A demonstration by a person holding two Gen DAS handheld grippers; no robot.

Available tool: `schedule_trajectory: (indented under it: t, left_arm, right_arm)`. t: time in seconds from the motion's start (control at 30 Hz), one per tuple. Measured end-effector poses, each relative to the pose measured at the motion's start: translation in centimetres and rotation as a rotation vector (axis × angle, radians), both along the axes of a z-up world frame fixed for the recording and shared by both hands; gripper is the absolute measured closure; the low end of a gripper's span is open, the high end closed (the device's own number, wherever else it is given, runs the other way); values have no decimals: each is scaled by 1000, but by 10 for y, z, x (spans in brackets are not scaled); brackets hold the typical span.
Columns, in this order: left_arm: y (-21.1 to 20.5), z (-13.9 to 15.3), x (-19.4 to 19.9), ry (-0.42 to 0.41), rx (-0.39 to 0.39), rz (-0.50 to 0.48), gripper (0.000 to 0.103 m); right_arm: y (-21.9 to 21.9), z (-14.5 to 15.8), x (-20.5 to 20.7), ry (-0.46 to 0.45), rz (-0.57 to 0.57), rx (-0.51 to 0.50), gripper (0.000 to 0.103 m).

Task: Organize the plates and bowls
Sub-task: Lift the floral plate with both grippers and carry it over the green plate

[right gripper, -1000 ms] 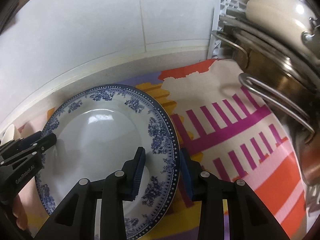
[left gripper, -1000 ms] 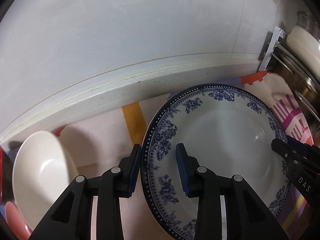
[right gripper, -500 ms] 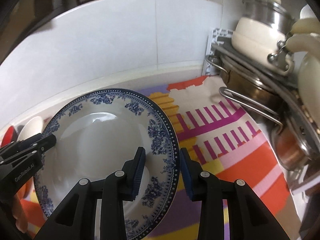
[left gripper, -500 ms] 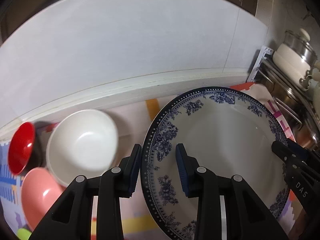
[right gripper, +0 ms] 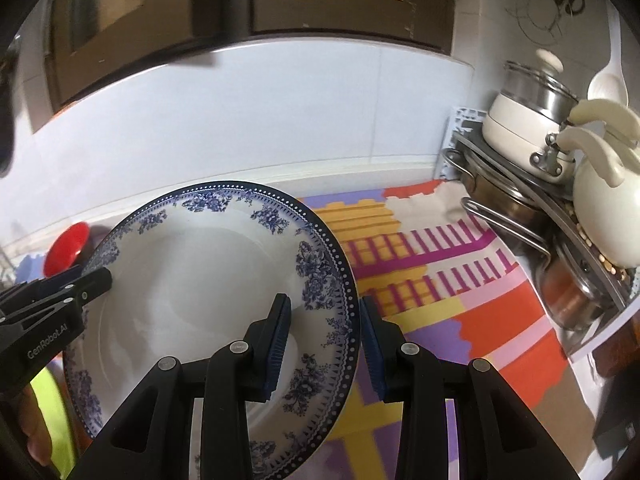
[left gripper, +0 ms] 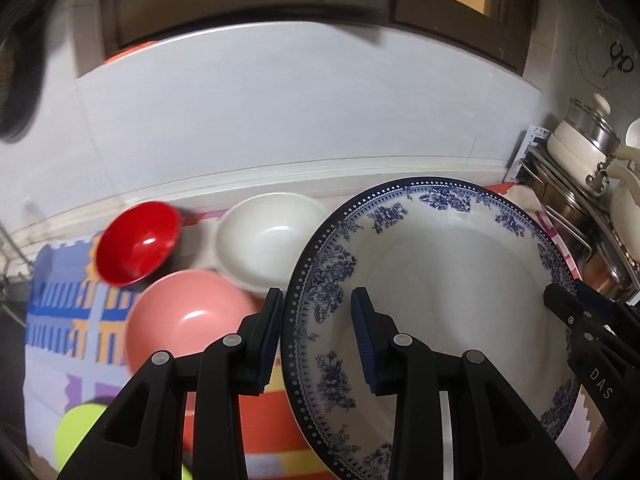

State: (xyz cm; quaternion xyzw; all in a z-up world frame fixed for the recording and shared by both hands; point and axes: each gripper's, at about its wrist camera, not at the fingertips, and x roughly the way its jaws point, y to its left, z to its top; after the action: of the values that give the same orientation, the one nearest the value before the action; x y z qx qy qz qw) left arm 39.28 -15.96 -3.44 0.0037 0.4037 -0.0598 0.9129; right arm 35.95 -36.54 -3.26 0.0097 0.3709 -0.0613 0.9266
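A large white plate with a blue flower rim [left gripper: 440, 280] hangs tilted above the colourful mat, held from both sides. My left gripper [left gripper: 316, 300] is shut on its left rim, one pad under it and one on its face. My right gripper [right gripper: 324, 308] is shut on the plate's [right gripper: 208, 280] right rim in the same way. Each gripper's tip shows in the other's view at the far edge of the plate. On the mat by the wall stand a red bowl [left gripper: 138, 248], a white bowl [left gripper: 268, 236] and a pink bowl [left gripper: 188, 328].
A metal rack [right gripper: 516, 184] in the right corner carries a white lidded pot [right gripper: 524, 128], a cream kettle [right gripper: 604, 208] and copper pans. A white tiled wall [right gripper: 280, 112] runs along the back. Something yellow-green [left gripper: 80, 432] lies at the lower left.
Both grippers have lifted the plate and drawn back from the wall. The red and pink bowls, the pots on the rack and the dark cupboards above came into view.
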Motion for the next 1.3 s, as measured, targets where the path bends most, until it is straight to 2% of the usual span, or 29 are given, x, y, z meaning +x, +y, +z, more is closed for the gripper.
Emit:
schedule_trajectory:
  t: [0.7,0.97,1.3]
  left_arm:
    - [143,26,-91,-31,-21,192,68]
    - [191,25,-120,-26,-12,270,68]
    - [243,12,-150,20,-5,379,68]
  right_arm:
    - [137,25,-62,-53,181,1,67]
    - [191,27,-79,-62,266,-11,67]
    - [249,17,-90,-39,387,-16,67]
